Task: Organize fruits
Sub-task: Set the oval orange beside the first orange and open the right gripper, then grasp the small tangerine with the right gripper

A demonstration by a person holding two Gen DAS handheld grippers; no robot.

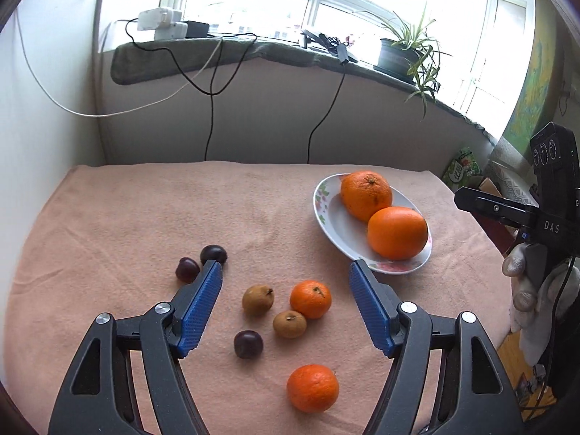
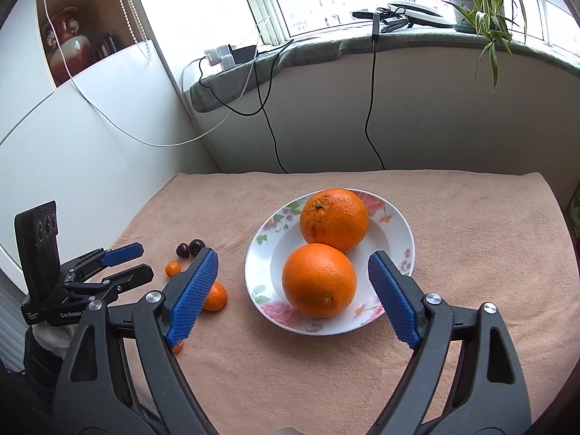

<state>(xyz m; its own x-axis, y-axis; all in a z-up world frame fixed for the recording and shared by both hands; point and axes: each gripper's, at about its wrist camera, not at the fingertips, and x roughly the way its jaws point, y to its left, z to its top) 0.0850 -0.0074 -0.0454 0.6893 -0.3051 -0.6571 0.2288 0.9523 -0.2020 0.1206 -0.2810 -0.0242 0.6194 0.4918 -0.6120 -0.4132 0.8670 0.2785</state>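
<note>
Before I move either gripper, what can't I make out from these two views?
- Right wrist view: its own left finger covers most of one mandarin and all but a sliver of another.
- Left wrist view: a finger hides part of the farthest plum.
- Left wrist view: the frame edge cuts off the right gripper; its fingertips are out of view.
- Neither view shows the towel's near edge.

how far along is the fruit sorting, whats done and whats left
Done: two large oranges sit in the floral plate. In hand: nothing; the left gripper and right gripper are both open and empty. Left on the towel: two mandarins, two brown fruits and three dark plums.
</note>
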